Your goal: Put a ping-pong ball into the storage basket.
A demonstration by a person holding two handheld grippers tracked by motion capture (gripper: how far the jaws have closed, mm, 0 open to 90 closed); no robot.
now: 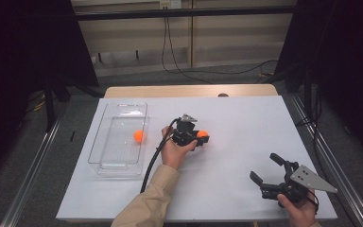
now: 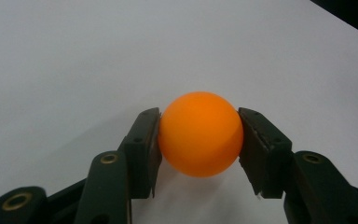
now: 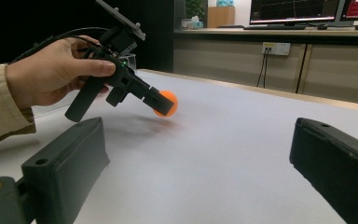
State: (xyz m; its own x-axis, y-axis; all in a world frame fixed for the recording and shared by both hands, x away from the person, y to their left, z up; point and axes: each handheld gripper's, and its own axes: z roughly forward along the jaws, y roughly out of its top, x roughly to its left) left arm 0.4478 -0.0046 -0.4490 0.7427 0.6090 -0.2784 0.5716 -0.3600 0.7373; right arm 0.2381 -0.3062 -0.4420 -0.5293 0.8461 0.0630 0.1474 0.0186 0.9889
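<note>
Ball (image 2: 200, 134) orange, mid-table, just right of clear tray (image 1: 105, 163) | left gripper (image 1: 202, 138) clamps it across its middle | right gripper (image 1: 268, 169) open, near right | judged light, smooth, rolls if released.

A white table (image 1: 246, 142) with a wooden strip (image 1: 189, 91) along its far edge, a black cable (image 1: 208, 75) looping on the grey floor (image 1: 123, 76) just past that edge, and far off, lit screens (image 3: 293, 10) above a wall socket (image 3: 272, 48).
</note>
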